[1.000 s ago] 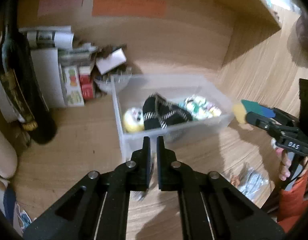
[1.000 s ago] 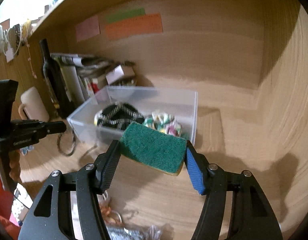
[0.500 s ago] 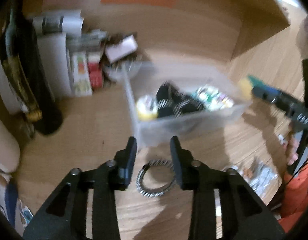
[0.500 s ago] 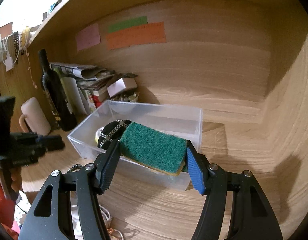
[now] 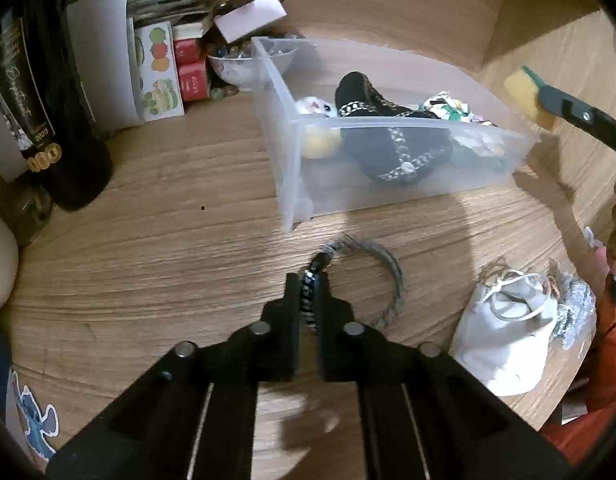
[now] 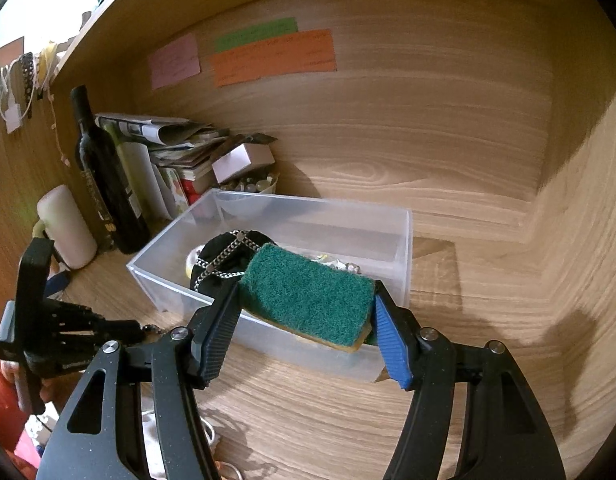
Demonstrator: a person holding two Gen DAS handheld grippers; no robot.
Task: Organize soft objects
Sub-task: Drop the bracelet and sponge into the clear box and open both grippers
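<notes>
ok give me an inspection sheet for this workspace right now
surface: wooden desk, inside a wooden alcove.
job's things: clear bin holds a black pouch, a yellow toy and a patterned cloth; sponge is over the bin's near wall; hair tie and white bag are on the desk.
clutter: wine bottle, papers, bead bowl, mug.
grippers: left gripper shut on the hair tie; right gripper shut on the sponge.
cables: nothing seen.
surroundings: sticky notes on the back wall.
</notes>
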